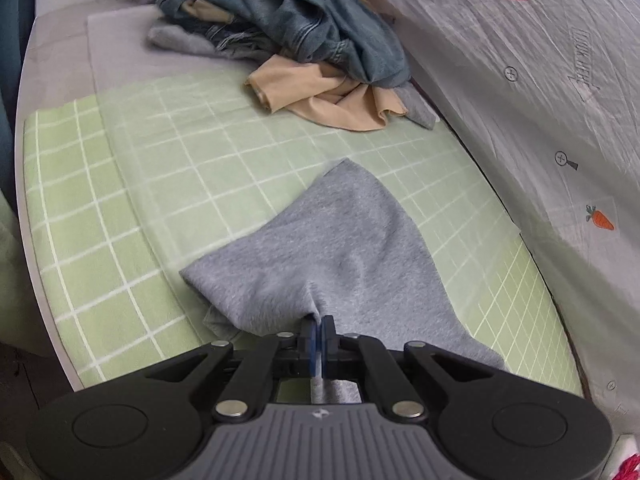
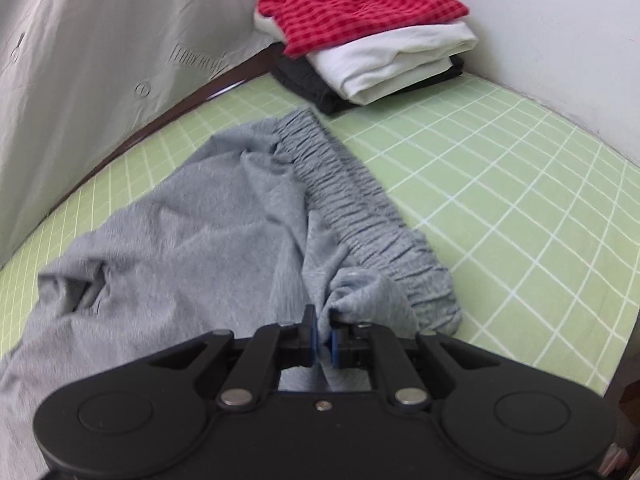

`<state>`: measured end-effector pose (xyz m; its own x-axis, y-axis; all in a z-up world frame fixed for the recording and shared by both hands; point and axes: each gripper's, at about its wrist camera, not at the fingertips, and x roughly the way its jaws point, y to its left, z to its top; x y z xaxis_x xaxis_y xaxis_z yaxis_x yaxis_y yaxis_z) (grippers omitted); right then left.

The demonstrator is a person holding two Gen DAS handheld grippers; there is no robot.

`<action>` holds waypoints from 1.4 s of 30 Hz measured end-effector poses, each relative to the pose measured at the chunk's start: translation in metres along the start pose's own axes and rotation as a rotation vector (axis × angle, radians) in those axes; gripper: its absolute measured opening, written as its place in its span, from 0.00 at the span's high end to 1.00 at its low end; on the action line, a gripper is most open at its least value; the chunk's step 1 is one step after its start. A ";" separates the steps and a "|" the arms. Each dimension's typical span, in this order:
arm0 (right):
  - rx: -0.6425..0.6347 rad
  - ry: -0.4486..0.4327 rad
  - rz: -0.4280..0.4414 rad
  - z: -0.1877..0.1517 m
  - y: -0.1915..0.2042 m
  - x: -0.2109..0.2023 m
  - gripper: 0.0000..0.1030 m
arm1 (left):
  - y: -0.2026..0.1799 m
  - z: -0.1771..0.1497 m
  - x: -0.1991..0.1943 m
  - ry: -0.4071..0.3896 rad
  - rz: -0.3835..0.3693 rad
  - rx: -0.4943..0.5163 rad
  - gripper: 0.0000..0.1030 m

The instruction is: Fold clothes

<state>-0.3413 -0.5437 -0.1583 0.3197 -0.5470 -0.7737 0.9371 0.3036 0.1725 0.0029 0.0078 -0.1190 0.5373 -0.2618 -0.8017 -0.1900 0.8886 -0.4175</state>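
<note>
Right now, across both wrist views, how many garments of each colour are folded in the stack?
Red checked: 1, red checked top
White: 1, white garment
Black: 1, black garment
Total: 3 folded; the grey shorts are still unfolded.

The left gripper (image 1: 319,330) is black plastic with two big round discs at the sides, shiny silver screws on its arms and a grey ribbed plate with a tiny logo. Its pads (image 1: 312,344) are blue. The right gripper (image 2: 323,334) looks alike, with an all-black body and blue pads (image 2: 335,346).
</note>
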 end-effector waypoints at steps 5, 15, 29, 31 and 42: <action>0.034 -0.003 -0.050 0.023 -0.016 0.007 0.93 | -0.013 -0.001 0.009 0.049 -0.007 0.124 0.91; 0.315 0.108 0.004 0.000 -0.041 0.025 0.59 | 0.052 0.004 0.010 0.056 -0.064 -0.314 0.55; 0.411 0.106 0.021 -0.006 -0.029 0.019 0.36 | 0.076 0.004 0.056 0.130 -0.205 -0.590 0.42; 0.414 0.098 0.023 -0.008 -0.028 0.019 0.32 | 0.075 0.013 0.060 0.102 -0.189 -0.560 0.42; 0.372 0.092 -0.024 -0.005 -0.013 0.024 0.22 | 0.074 0.061 0.074 -0.032 -0.179 -0.498 0.95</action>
<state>-0.3464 -0.5569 -0.1825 0.2985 -0.4733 -0.8288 0.9366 -0.0216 0.3497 0.0786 0.0766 -0.1831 0.6203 -0.3744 -0.6892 -0.4560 0.5428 -0.7053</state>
